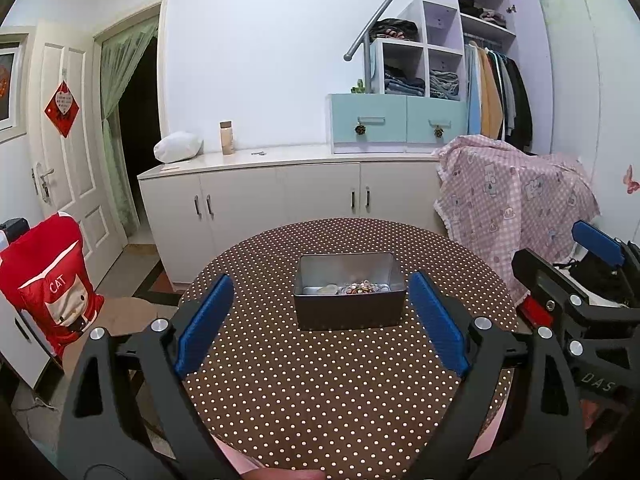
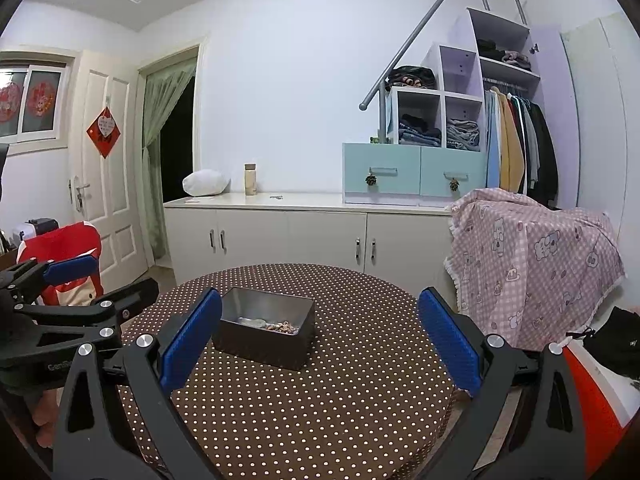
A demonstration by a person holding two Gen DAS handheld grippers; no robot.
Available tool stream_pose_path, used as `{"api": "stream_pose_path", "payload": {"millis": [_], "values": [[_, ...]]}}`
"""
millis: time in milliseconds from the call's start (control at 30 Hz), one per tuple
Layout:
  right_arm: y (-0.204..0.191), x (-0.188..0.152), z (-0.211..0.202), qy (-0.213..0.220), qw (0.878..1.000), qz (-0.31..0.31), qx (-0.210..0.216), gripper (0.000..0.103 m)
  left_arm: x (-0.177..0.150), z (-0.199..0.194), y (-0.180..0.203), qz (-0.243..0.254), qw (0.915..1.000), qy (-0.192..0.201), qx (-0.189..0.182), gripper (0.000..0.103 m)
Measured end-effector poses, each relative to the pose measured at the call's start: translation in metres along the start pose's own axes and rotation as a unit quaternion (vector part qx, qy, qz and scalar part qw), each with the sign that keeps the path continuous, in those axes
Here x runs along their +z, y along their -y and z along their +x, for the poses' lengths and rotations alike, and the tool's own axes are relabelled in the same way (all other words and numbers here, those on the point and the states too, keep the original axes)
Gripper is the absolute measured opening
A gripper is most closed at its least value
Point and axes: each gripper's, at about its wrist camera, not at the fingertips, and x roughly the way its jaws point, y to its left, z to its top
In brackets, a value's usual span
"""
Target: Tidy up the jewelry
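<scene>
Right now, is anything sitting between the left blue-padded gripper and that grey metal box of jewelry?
Nothing: in the left wrist view, only bare brown polka-dot tablecloth lies between the open left gripper and the grey metal box.

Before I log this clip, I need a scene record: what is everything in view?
Table: one, round, brown polka-dot cloth, foreground.
Tin box: one, dark metal, open, on the table.
Jewelry: small mixed heap inside the box; count unclear.
Chair cover: one, red, left of table.
Cabinet: one, white, back wall.
Bottle: one, beige, on cabinet.
Drawers: two, light blue, on cabinet.
Blanket: one, pink checked, right.
Left gripper: open, empty.
Right gripper: open, empty.
</scene>
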Motion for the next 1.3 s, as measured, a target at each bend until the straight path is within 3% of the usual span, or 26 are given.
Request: {"api": "stream_pose_path", "payload": {"millis": [1300], "values": [[-0.0037,0.0007,-0.0055,0.006,1.0,-0.008,-0.006,0.095,-0.0018,-0.0091,-0.0014,0.002,1.0,0.0,-0.001,0.089]]}}
